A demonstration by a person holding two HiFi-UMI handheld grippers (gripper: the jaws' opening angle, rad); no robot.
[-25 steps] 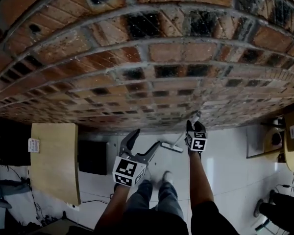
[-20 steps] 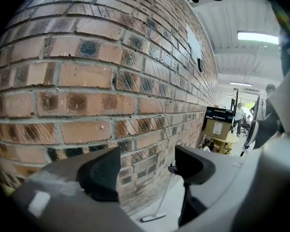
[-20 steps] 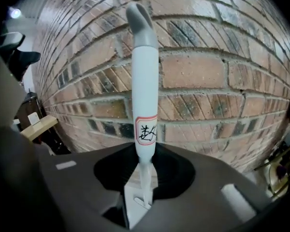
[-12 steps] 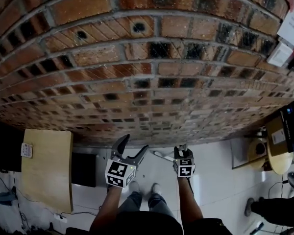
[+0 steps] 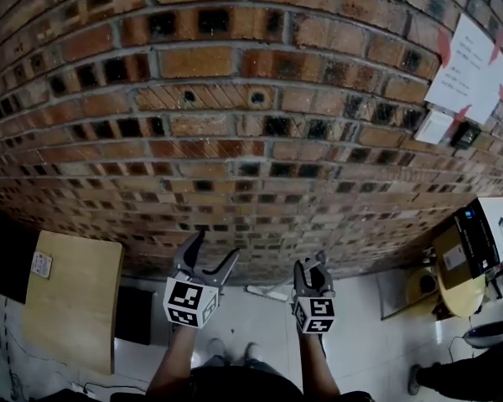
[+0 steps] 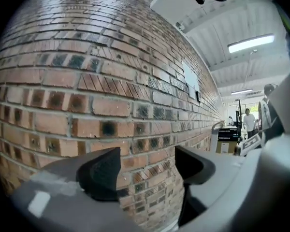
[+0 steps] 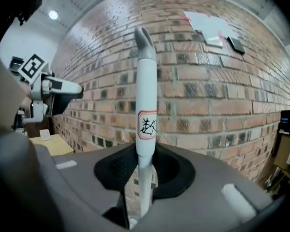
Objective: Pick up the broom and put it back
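Right gripper (image 7: 146, 175) clamped on broom (image 7: 146, 95); left gripper (image 6: 147, 166) empty.

Right gripper view: both jaws are closed on the white broom handle. The handle stands upright between the pads and rises above them in front of the brick wall (image 7: 208, 91). A red-bordered label (image 7: 147, 125) sits on the handle just above the jaws, and the angled handle tip is at the top. Left gripper view: the jaws stand well apart with only brick showing between them. Head view: both grippers are held side by side before the wall, the left gripper (image 5: 211, 254) beside the right gripper (image 5: 312, 268). A wooden table (image 5: 71, 300) stands at the left, and paper sheets (image 5: 474, 65) are fixed to the wall at upper right.
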